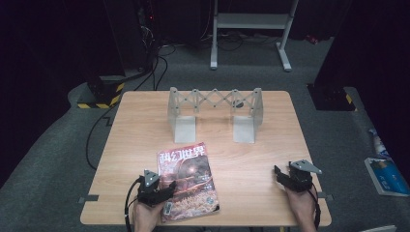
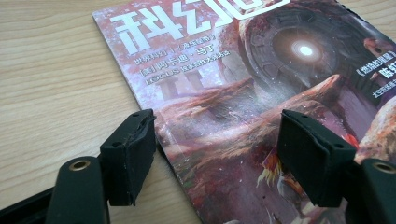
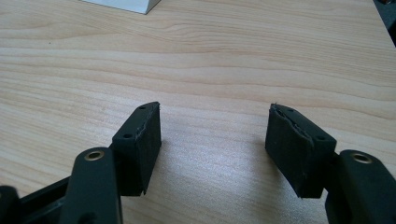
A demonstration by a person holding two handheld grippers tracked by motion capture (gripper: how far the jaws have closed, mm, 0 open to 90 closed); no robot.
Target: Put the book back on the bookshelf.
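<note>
Two grippers [image 1: 157, 186] [image 1: 285, 175], jaws apart; one magazine [image 1: 187, 181], one metal rack [image 1: 215, 111]

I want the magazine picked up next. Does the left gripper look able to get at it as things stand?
Probably yes. The left gripper hangs open right at the magazine, its near left edge between the jaws, with nothing in the way. The magazine lies flat on the table, so getting under it may be awkward.

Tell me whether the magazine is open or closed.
Closed. The magazine lies flat on the table with its front cover up; no inside pages show.
</note>
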